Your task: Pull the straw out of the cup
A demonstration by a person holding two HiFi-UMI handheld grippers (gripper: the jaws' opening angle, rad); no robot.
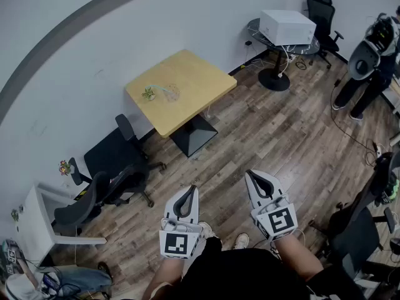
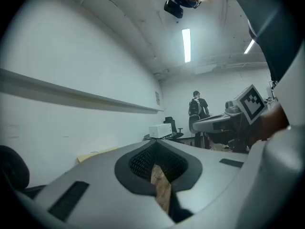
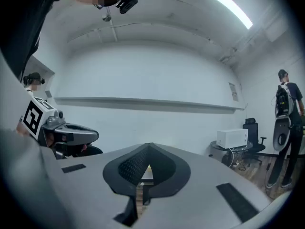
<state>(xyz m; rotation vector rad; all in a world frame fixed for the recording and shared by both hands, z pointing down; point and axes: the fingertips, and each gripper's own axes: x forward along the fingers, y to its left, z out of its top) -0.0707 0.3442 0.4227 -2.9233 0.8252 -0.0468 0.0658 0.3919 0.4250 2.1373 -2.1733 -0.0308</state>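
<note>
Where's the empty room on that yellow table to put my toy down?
The table is bare on its whole right half, from the clear cup to the corner over the wood floor, and at the back corner by the wall. The left end is crowded: the cup and a small green thing sit there, with black chairs beside it.

Your room is evenly bright. A ceiling strip light (image 2: 186, 45) glows white overhead in the left gripper view, and a second strip (image 3: 230, 6) flares in the right gripper view. Shadows under the wooden surface (image 1: 200, 74) are soft. Both gripper views fall to black at the corners and bend straight lines. Close up, your left tongs (image 2: 156, 144) look soft. The head view curves the wall (image 1: 62, 55) strongly.
</note>
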